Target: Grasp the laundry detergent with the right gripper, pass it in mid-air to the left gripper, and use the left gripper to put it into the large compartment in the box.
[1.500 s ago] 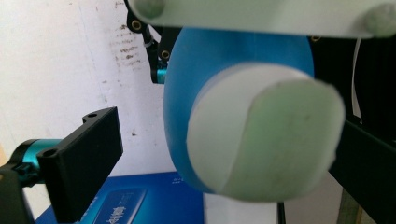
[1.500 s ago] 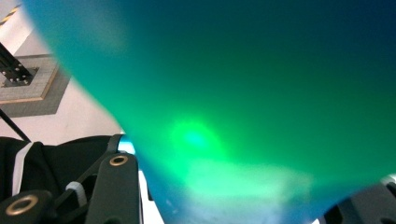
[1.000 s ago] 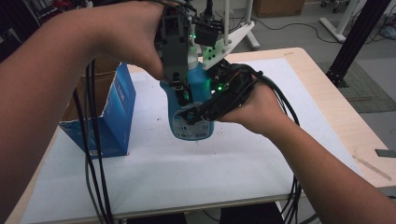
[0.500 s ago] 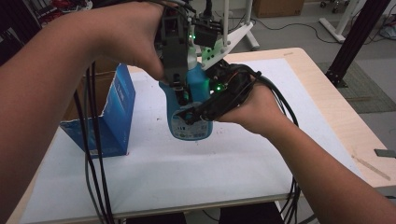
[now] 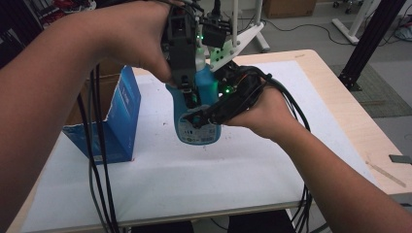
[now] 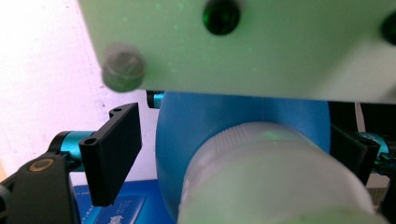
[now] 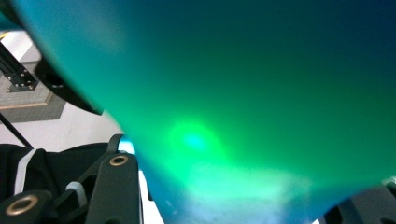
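The blue bottle (image 5: 197,114) is standing upright near the middle of the white-topped bench (image 5: 194,179), a little toward its far edge, with bare surface lying open on the near side and out to the right edge. A blue box (image 5: 114,119) is standing well to the left of the bottle, close to the left edge, so room is narrowing on that side. The right gripper (image 5: 206,116) is coming in level from the right and is clamping the bottle's lower body, its jaws pressing on the label area; in the right gripper view the bottle's blue-green wall (image 7: 243,102) is pressing right up against the camera. The left gripper (image 5: 187,92) is pointing down over the bottle's top, and its jaws have just been closing, with the white cap (image 6: 275,177) and blue shoulder sitting between them. In the left gripper view the left-hand pad (image 6: 114,151) is standing apart from the bottle's side with a gap showing, so these jaws are not yet gripping. Cables are trailing from both grippers over the near edge
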Available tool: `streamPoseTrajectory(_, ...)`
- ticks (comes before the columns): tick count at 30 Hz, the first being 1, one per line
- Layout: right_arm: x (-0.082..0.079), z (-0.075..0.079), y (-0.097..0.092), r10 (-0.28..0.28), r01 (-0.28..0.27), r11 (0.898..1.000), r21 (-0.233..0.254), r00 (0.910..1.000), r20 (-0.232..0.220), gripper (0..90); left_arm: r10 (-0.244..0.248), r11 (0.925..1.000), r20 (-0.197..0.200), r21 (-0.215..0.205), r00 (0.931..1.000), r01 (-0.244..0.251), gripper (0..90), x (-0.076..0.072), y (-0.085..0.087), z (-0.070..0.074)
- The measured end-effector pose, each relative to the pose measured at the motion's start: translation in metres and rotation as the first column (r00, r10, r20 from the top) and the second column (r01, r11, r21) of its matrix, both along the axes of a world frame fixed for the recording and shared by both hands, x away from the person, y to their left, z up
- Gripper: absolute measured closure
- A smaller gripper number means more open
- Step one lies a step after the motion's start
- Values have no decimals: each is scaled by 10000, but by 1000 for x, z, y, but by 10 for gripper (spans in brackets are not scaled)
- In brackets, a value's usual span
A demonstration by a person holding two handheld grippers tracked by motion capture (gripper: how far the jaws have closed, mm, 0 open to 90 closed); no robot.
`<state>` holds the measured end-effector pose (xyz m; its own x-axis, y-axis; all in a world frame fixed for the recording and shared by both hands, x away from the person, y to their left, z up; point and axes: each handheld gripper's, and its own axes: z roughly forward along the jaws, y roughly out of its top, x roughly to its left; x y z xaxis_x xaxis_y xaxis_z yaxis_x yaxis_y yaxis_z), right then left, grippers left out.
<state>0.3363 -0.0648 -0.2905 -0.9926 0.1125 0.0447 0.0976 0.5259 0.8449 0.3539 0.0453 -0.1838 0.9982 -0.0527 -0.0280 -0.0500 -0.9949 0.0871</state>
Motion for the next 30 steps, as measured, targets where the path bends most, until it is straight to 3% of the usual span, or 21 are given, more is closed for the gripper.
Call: streamPoseTrajectory(30, 1, -2, 2, -39, 39, 10000, 62, 10000, -25, 462, 59, 9999, -173, 127, 9998, -57, 324, 0, 1, 0)
